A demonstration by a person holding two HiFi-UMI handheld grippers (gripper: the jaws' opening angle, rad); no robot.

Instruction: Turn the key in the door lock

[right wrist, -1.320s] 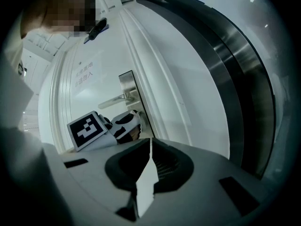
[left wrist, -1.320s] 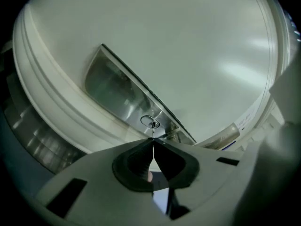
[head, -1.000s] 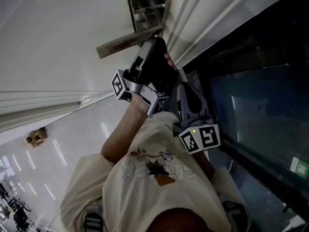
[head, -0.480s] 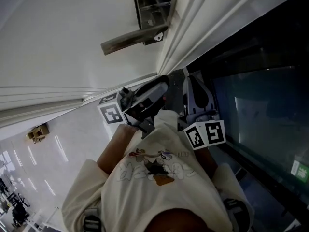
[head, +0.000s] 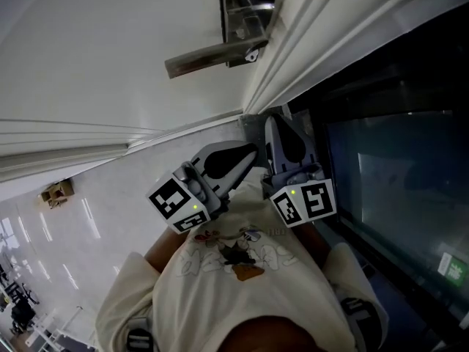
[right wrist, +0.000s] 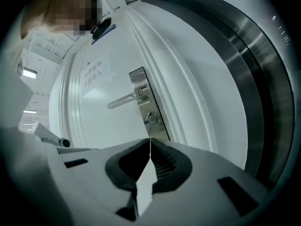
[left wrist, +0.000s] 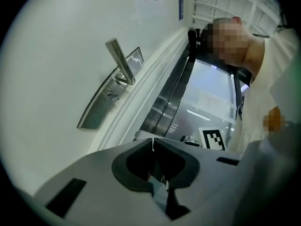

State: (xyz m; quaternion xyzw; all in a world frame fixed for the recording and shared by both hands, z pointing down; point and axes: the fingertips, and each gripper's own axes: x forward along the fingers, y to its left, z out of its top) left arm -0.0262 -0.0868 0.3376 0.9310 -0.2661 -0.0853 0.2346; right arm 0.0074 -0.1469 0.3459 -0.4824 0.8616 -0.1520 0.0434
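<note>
Pulled back from the door (head: 110,64), the left hand-held gripper (head: 248,152) has just been closing on nothing, the right hand-held gripper (right wrist: 150,147) is also closed and empty, and the one small silvery key (right wrist: 149,117) sits in the lock plate (right wrist: 138,81) just below the single lever handle (right wrist: 123,99), touched by neither.
</note>
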